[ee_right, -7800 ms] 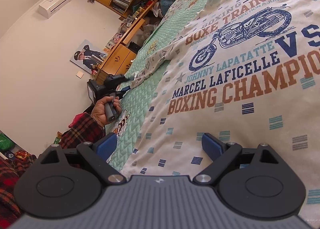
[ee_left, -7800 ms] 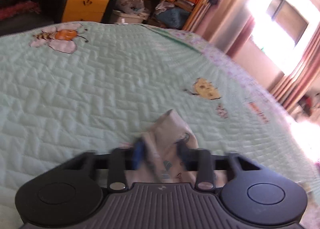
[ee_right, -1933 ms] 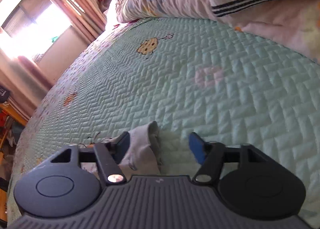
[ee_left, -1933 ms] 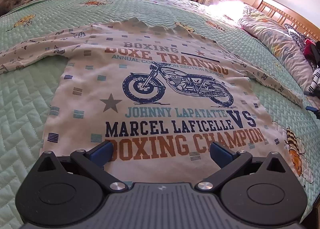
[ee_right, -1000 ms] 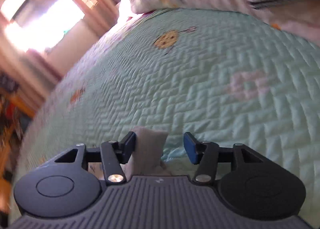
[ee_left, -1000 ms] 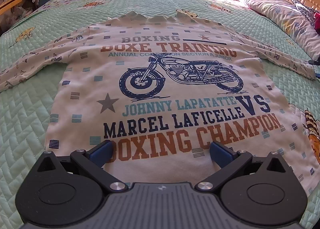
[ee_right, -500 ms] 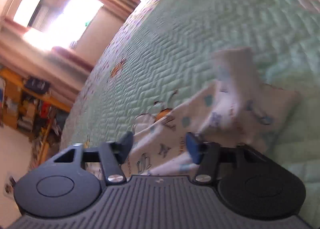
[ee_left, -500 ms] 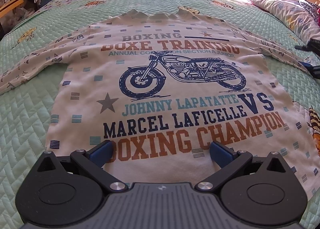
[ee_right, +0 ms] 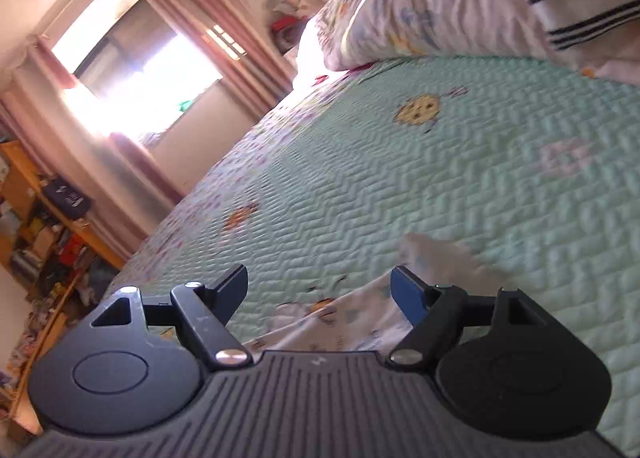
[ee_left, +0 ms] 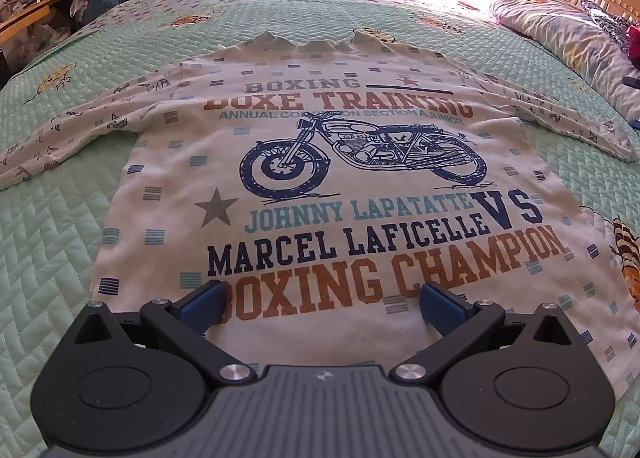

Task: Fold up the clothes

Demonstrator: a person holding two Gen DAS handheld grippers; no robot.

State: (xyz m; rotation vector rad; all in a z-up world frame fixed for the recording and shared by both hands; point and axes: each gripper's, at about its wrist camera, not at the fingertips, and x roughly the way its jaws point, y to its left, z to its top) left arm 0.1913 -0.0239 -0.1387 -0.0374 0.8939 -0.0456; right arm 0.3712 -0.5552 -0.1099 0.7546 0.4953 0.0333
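Two risks I note, left side first. My left gripper (ee_left: 320,300) hangs spread over the shirt (ee_left: 320,186) hem, pinching nothing; closing here would bunch the chest print instead of catching an edge. My right gripper (ee_right: 320,290) is opening, with the right sleeve (ee_right: 360,318) lying loose between its jaws; a snagged cuff would drag the sleeve crooked. Shirt: cream, long-sleeved, motorcycle print up, spread flat mid-quilt (ee_left: 48,258), sleeves stretched out to both sides, unfolded.
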